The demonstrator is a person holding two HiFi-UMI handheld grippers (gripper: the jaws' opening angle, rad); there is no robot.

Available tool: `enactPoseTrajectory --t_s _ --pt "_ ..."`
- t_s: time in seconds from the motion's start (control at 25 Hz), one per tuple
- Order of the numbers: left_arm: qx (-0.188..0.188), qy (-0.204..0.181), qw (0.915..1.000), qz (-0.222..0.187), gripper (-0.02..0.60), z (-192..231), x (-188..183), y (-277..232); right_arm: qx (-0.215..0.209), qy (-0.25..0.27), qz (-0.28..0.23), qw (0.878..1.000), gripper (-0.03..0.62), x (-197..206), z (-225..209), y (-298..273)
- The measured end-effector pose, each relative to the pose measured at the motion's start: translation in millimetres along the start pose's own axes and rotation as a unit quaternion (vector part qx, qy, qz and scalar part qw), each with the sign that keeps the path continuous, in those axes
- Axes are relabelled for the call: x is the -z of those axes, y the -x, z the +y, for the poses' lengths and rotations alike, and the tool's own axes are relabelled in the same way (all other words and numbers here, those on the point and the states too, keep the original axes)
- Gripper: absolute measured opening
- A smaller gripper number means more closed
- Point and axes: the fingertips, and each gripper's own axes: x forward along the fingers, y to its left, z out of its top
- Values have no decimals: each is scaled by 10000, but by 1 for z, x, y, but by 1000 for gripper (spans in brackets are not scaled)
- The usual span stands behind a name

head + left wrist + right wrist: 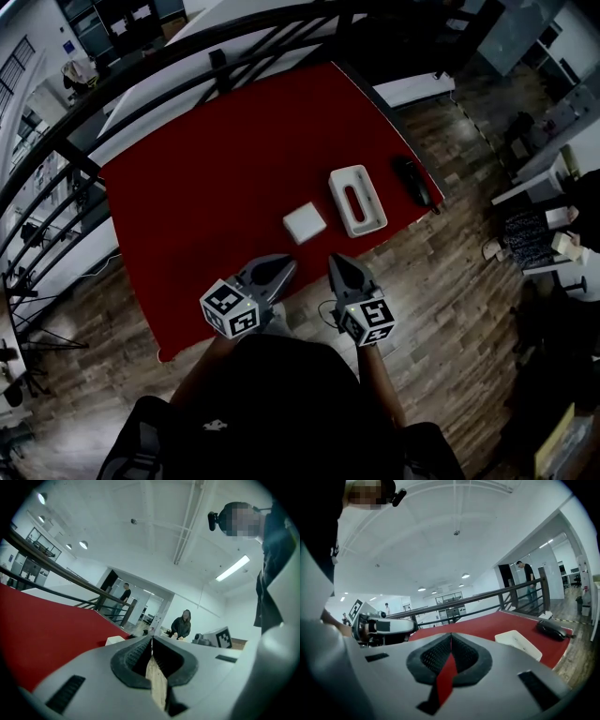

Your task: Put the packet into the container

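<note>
On red table (206, 187): packet (304, 224) beside container (356, 200) (apart)

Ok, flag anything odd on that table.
Nothing spilled or damaged. The packet and container lie flat on the table; only a black object sits close to its edge.

Left half: bare red top of the table (187, 197); wide open to pass
Centre: packet (305, 224) lying flat near the near edge; container (357, 200) just to its right, apart, only a narrow lane between
Right edge: black object (412, 181) beside the container; slim strip between them
Far side: railing (187, 70) runs behind the table; bars the way there
Near side: wooden floor (450, 281); approach open
</note>
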Motion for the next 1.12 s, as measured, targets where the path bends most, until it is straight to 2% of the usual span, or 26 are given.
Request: enactPoseTrajectory --t_s 0.2,0.44,0.72,1.12 --pt "139 -18 9998 143 15 17 1 -7 98 -104 179 9997 22 10 -7 -13" --pt "94 83 9997 189 15 30 2 -22 37 -79 482 9988 23 20 -19 -25" --pt "-85 304 9995 46 15 47 -13 -50 -350 59 853 9957 23 22 -40 -54" --pt "-514 8 9986 -105 15 64 -34 -55 -548 421 1297 9891 28 29 -56 -85"
